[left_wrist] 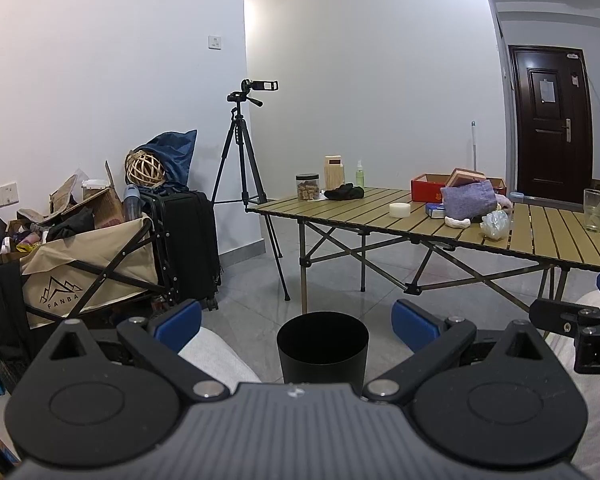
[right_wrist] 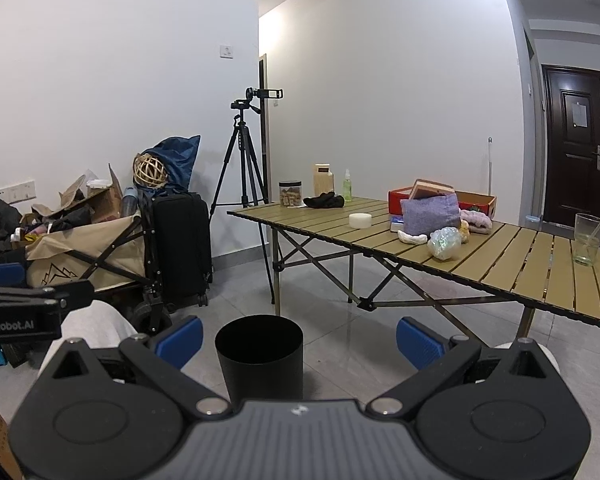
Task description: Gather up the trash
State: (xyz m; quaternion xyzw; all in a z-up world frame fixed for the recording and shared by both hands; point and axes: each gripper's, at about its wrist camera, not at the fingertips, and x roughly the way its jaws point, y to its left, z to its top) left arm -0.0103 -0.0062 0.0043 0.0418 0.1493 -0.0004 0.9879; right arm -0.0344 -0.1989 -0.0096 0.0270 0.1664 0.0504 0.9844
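A black round bin (left_wrist: pixel 322 346) (right_wrist: pixel 259 356) stands on the grey floor just ahead of both grippers. On the slatted folding table (left_wrist: pixel 340 208) (right_wrist: pixel 500 256) lie a crumpled clear plastic wad (left_wrist: pixel 496 225) (right_wrist: pixel 444 243), a white crumpled piece (left_wrist: pixel 457 222) (right_wrist: pixel 412 237) and a yellowish scrap (right_wrist: pixel 465 231). My left gripper (left_wrist: pixel 296 320) is open and holds nothing, low over the floor. My right gripper (right_wrist: pixel 300 334) is open too, empty, at about the same height. Each gripper shows at the edge of the other's view.
The table also carries a white puck (left_wrist: pixel 399 209), purple pouch (right_wrist: pixel 431 208), red box (left_wrist: pixel 428 188), jar (left_wrist: pixel 307 186), spray bottle (right_wrist: pixel 347 185), black cloth (right_wrist: pixel 324 201) and a glass (right_wrist: pixel 587 239). A loaded cart (left_wrist: pixel 88 264), suitcase (right_wrist: pixel 180 248) and tripod (left_wrist: pixel 242 152) stand left. Light trouser legs (left_wrist: pixel 216 354) flank the bin.
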